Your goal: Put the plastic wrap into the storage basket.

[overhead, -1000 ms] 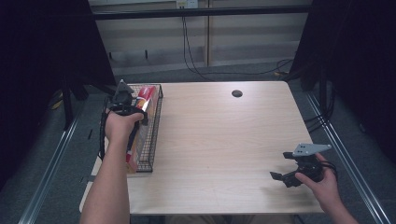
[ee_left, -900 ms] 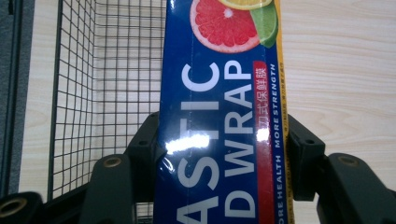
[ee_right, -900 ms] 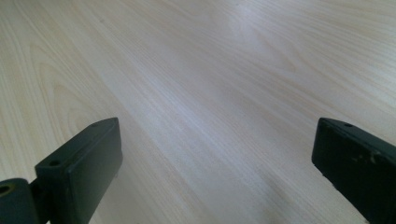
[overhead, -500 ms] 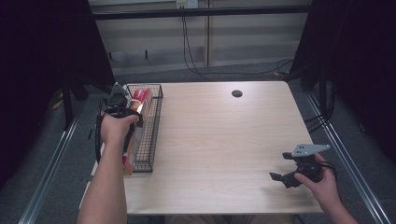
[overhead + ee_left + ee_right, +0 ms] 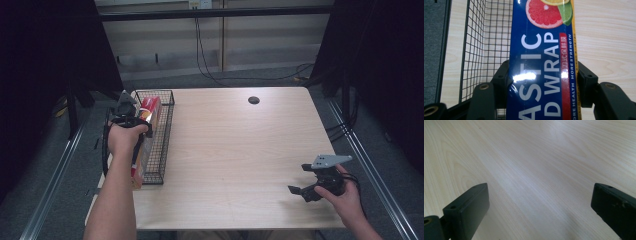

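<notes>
My left gripper [image 5: 541, 82] is clamped on a long blue cardboard box of plastic wrap [image 5: 541, 62], printed with white lettering, a red strip down one side and cut citrus fruit at the far end. Both black jaws press flat against the box's long sides, so the grip is as tight as the carton allows. In the high view I hold this gripper [image 5: 131, 116] over the left edge of the table, and the box [image 5: 145, 135] runs lengthwise through the black wire mesh basket [image 5: 162, 145] that sits along that edge. Its red end points away from me, its near end reaches the basket's front corner. I cannot tell whether the box rests on the basket floor or hangs just above it. From the left gripper view, the mesh wall [image 5: 484, 37] stands just to the left of the box, and the pale wooden tabletop [image 5: 604, 37] shows beyond it.

My right gripper [image 5: 306, 189] is near the front right corner of the table [image 5: 240, 150], well apart from the basket. Its jaws stand wide apart with nothing between them, and bare light wood grain [image 5: 536, 170] lies ahead.
</notes>
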Motion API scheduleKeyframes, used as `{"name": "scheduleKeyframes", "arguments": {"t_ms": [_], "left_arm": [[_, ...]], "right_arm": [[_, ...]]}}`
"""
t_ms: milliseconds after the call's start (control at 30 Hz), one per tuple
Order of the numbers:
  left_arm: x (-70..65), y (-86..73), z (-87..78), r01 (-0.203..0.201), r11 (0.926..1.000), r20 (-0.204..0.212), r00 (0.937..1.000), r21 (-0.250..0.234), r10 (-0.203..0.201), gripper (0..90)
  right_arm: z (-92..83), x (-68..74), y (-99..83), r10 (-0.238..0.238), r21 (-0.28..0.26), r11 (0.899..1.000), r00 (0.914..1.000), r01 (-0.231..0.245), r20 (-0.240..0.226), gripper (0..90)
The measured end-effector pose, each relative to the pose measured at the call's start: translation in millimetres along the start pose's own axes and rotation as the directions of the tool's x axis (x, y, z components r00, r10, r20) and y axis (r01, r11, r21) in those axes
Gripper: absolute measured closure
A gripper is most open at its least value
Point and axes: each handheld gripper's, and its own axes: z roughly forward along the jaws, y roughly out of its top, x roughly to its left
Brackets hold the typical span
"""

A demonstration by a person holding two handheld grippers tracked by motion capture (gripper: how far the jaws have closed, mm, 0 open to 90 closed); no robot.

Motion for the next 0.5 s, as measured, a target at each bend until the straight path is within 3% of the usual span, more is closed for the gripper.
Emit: {"name": "scheduleKeyframes", "arguments": {"t_ms": [500], "left_arm": [[7.8,-0.2,9.0,0.007,1.0,-0.014,0.9999,0.002,-0.007,43.0]], "right_arm": [[0.5,1.1,-0.1,0.001,0.007,1.0,1.0,-0.001,-0.002,1.8]]}}
